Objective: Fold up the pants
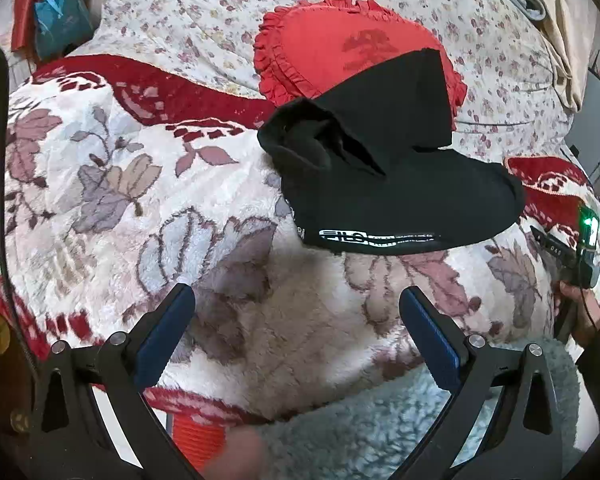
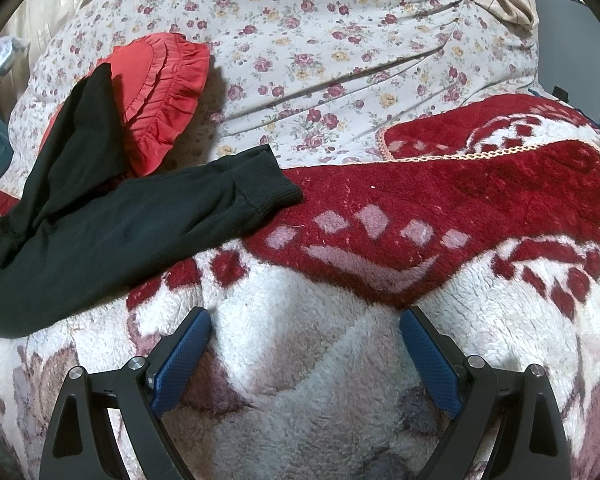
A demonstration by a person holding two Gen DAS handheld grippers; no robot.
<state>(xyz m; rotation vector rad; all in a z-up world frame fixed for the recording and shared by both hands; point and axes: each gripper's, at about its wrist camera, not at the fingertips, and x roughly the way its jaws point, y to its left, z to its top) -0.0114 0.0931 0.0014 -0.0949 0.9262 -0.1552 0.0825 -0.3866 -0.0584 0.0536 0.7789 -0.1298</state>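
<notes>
Black pants [image 1: 384, 184] lie on a fluffy red-and-white floral blanket [image 1: 120, 200], waistband with white lettering toward me, one leg draped up over a red frilled cushion [image 1: 340, 52]. My left gripper [image 1: 296, 300] hovers open just short of the waistband, nothing between its blue pads. In the right wrist view the pants [image 2: 100, 224] spread at the left; one leg with a ribbed cuff [image 2: 268, 188] points right across the blanket [image 2: 440, 208], the other leg rests on the cushion [image 2: 160, 92]. My right gripper [image 2: 306, 322] is open and empty over the blanket, right of the pants.
A flowered bedsheet [image 2: 340, 40] covers the far side of the bed. A grey fleece [image 1: 380, 432] lies below the left gripper. The other handheld device and a hand [image 1: 576, 276] show at the right edge. Blue and red items [image 1: 60, 24] sit at far left.
</notes>
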